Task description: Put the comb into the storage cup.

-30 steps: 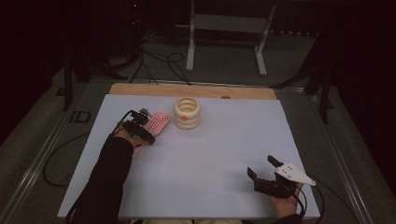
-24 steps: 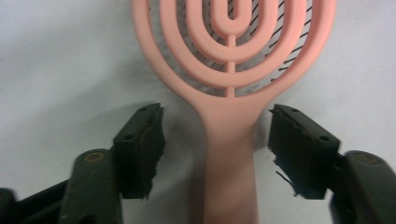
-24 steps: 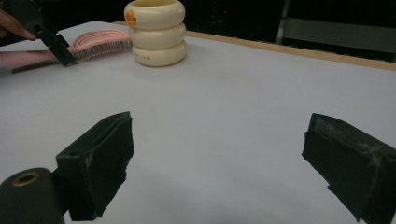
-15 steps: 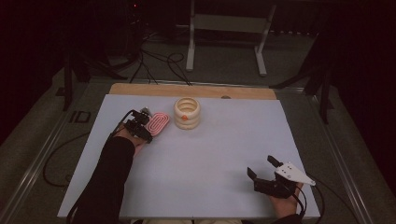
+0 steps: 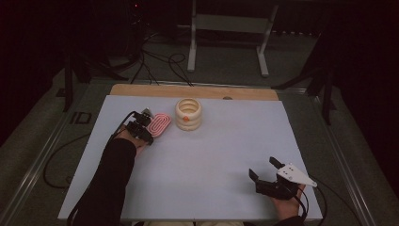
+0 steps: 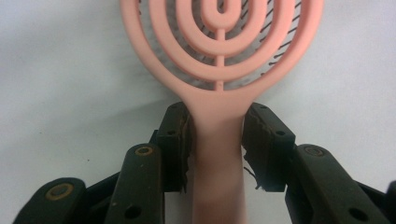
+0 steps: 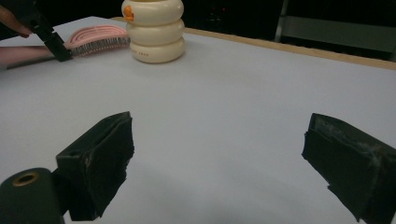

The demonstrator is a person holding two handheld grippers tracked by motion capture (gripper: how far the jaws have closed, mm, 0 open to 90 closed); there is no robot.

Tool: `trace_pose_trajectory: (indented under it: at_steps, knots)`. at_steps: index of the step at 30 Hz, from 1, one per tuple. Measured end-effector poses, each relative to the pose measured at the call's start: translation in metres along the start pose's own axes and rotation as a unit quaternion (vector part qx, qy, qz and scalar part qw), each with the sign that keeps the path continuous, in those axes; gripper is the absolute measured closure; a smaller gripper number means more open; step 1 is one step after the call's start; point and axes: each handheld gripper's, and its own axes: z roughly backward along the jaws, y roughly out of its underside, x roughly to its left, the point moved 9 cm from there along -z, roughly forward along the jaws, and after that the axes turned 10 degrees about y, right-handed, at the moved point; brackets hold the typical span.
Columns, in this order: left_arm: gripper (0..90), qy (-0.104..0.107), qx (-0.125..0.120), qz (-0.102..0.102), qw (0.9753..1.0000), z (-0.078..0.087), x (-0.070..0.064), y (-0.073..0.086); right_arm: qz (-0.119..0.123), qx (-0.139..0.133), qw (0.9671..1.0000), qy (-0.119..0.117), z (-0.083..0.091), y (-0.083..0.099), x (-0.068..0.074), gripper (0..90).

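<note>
In our left gripper view the brush [image 6: 219, 70] is cut off at top and bottom, so we cannot see its handle end. Our left gripper [image 5: 142, 128] clamps the pink handle between both jaws, with the brush lying on the white table [image 5: 211, 155] at its far left. Just right of the brush stands a cream stack of rings [image 5: 188, 114], apart from it. Our right gripper [image 5: 266, 174] rests near the table's near right corner, jaws spread wide on nothing, aimed toward the stack.
</note>
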Motion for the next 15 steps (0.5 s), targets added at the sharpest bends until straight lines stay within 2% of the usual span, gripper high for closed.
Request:
trace_pose_trajectory:
  at_steps: [4,15]
  knots:
    - [67.9,0.002,0.0,0.0,1.0,0.0006,0.0007,0.0007,0.001,0.0,1.0,0.001,-0.0002,0.0002,-0.0004,8.3]
    - [69.8,0.002,-0.01,0.0,0.9999,0.0004,-0.0006,0.0002,0.003,0.004,1.0,0.003,-0.0008,0.0011,-0.0008,8.3]
